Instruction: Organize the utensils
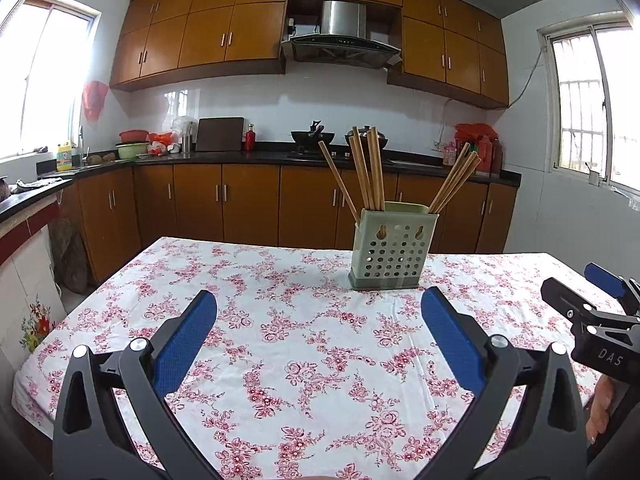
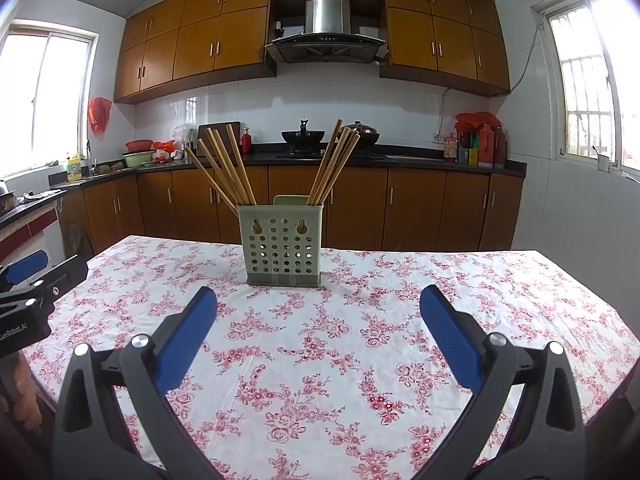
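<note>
Wooden chopsticks stand in a green holder toward the surface's far edge; left claw and right claw both gape apart, empty.

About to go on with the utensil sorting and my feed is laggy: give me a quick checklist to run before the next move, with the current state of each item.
1. Left hand-held gripper open and empty: ok, jaws stand wide apart with nothing between them.
2. Right hand-held gripper open and empty: ok, same.
3. Utensil holder upright on the tablecloth: ok.
4. Chopsticks in the holder: ok, two bunches lean outward, one at each end.
5. Loose utensils left on the table: cannot tell; none show in either view, but the near edge is hidden by the grippers.
6. Grippers apart from each other: ok, each shows only at the other's frame edge.
</note>
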### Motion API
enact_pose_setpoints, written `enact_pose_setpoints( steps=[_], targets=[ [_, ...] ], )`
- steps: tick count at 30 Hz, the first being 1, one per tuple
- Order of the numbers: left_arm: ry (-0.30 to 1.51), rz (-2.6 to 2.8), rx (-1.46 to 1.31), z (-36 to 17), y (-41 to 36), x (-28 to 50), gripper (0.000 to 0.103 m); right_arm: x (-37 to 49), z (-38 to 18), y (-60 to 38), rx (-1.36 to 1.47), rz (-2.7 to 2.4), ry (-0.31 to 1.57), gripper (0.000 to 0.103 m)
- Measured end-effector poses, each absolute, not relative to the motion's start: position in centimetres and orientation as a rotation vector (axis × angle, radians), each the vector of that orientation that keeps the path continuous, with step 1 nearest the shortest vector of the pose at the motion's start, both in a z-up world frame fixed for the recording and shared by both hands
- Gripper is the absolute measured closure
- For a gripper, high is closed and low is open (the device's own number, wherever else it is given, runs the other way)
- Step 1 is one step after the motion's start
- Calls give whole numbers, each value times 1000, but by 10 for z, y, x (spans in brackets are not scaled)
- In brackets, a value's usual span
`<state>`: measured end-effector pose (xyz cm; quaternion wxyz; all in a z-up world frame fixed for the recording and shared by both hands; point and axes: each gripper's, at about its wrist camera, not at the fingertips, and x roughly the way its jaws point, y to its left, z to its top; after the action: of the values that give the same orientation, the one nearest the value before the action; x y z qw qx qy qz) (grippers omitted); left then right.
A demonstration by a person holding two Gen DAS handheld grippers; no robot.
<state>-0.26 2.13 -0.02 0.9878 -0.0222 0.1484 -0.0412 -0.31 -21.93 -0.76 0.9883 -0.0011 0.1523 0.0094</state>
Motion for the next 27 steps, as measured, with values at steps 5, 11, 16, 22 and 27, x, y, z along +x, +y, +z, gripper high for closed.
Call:
enact_pose_setpoints(
  steps=[5,11,16,22,27],
  targets=[
    [295,-83,-47,-1,21,-3,2,-3,-8,-222,6,15,308,4],
    [296,-85,-47,-1,22,-3,2,-3,-8,-223,7,14,308,4],
    [299,-87,-45,-1,20,-3,2,-3,-8,-223,9,12,309,4],
    [300,-89,-45,-1,19,-3,2,-2,-8,-223,11,12,310,4],
    [301,-89,-44,-1,19,-2,2,-2,-8,-223,12,11,310,4]
  ],
)
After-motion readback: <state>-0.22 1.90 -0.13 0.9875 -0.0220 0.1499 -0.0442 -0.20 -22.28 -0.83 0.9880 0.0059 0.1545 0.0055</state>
